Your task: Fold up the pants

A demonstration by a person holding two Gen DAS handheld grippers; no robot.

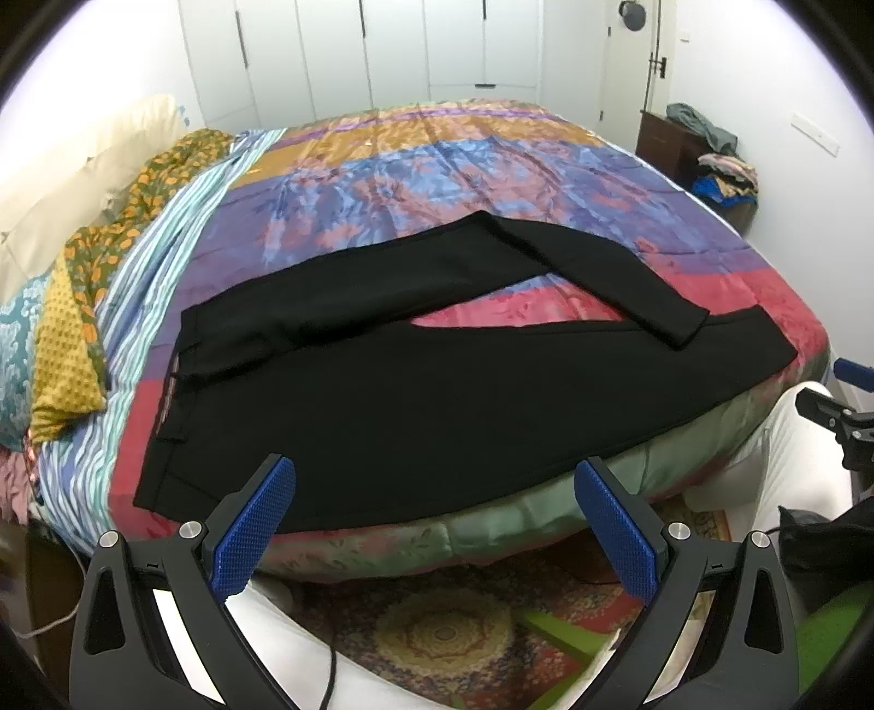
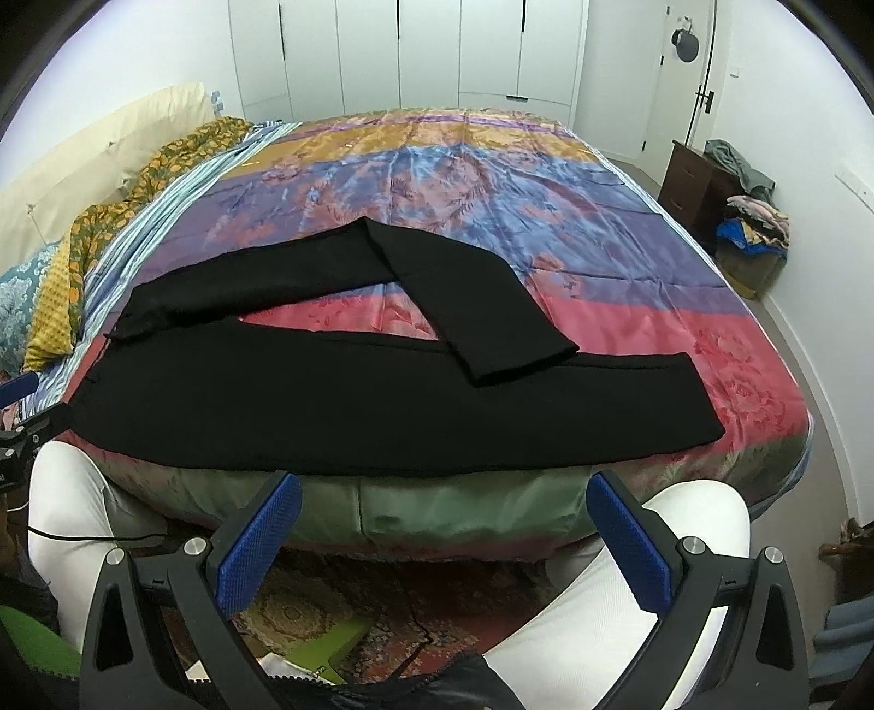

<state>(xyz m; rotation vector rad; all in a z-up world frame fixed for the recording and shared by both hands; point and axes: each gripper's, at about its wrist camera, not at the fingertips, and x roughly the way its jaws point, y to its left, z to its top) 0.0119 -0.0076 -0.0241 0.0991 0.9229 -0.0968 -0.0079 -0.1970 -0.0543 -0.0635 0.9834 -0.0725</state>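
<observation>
While both grippers hang off the near edge of the bed, neither touches the cloth. The left gripper [image 1: 434, 491] has its blue-padded fingers [image 1: 257, 524] spread wide with nothing between them, poised just above the near hem side of the black pants [image 1: 437, 393]. The right gripper [image 2: 445, 505] is likewise spread wide and empty, its fingers [image 2: 628, 546] framing the green side panel of the bedspread [image 2: 464, 180] below the pants [image 2: 355, 404].

The pants lie flat on the near part of the bed, waistband to the left and leg ends to the right. The near leg runs straight along the near edge of the mattress. The far leg runs out toward the far side, then is folded back on itself at an angle, so its cuff [image 2: 519, 360] rests on top of the near leg. A wedge of red bedspread shows between the two legs.

Patterned pillows [image 1: 65, 327] sit at the left of the bed. White wardrobe doors [image 2: 426, 49] line the far wall, and a dark wooden cabinet [image 2: 691, 180] with piled clothes [image 2: 756, 218] beside it stands at the far right. A patterned rug [image 1: 453, 633] covers the floor below the grippers.
</observation>
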